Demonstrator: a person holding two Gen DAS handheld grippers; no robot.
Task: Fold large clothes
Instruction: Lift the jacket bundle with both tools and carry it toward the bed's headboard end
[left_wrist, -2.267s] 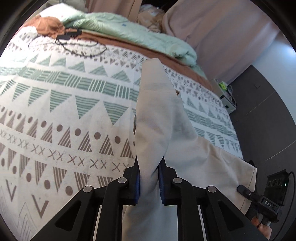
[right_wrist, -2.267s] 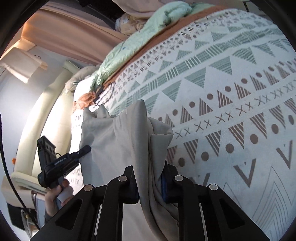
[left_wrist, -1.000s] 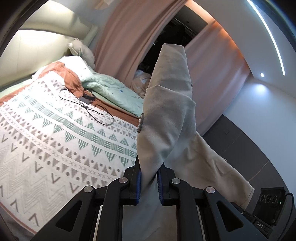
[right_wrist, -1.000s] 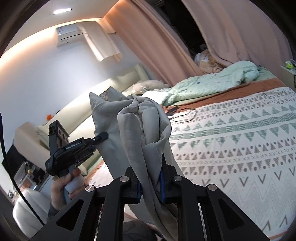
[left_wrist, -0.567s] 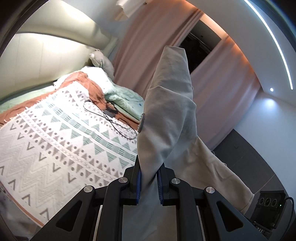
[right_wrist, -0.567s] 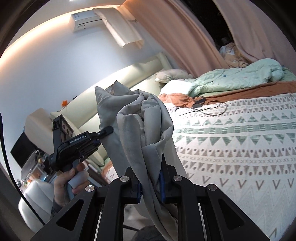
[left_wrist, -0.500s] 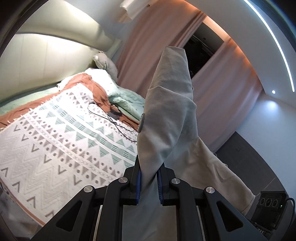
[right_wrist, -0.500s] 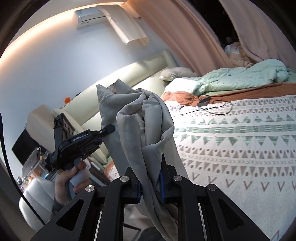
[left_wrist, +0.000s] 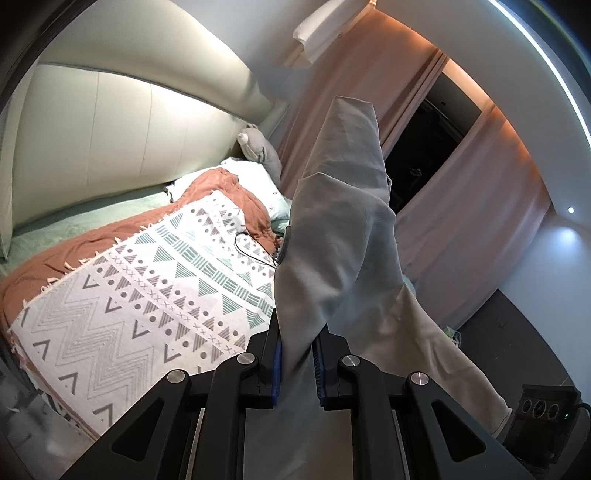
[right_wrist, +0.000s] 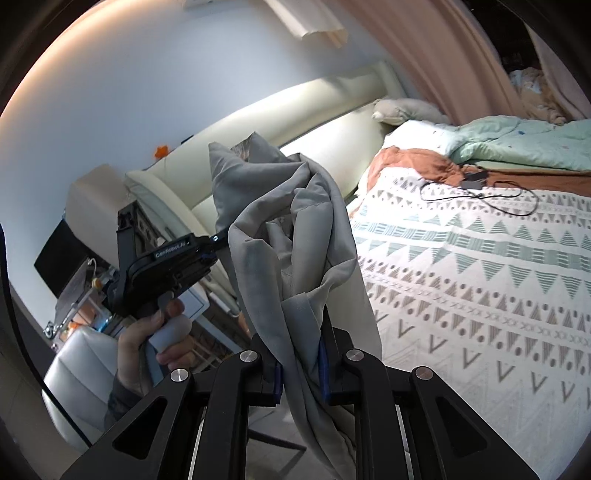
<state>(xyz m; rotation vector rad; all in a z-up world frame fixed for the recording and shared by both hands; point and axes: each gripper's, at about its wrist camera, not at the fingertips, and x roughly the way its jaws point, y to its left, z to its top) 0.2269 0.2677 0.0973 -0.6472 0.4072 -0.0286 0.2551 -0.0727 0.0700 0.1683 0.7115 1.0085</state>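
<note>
A large light-grey garment (left_wrist: 340, 236) hangs in the air between both grippers, clear of the bed. My left gripper (left_wrist: 297, 363) is shut on one bunched part of it; the cloth stands up past the jaws and drapes to the right. My right gripper (right_wrist: 300, 363) is shut on another bunched part of the garment (right_wrist: 288, 240), which folds over the jaws. In the right wrist view the left gripper's body (right_wrist: 166, 258) and the hand holding it show at left, its tip against the cloth.
A bed with a white patterned blanket (left_wrist: 147, 302) lies below and ahead. A rust throw (left_wrist: 221, 192), a mint duvet (right_wrist: 517, 140), pillows and a black cable (right_wrist: 480, 195) lie near the padded headboard (left_wrist: 129, 110). Pink curtains (left_wrist: 461, 221) hang on the far side.
Both grippers have risen and tilted up with the garment, from just above the blanket to well clear of the bed. The views have swung towards the headboard. Both grips are unchanged.
</note>
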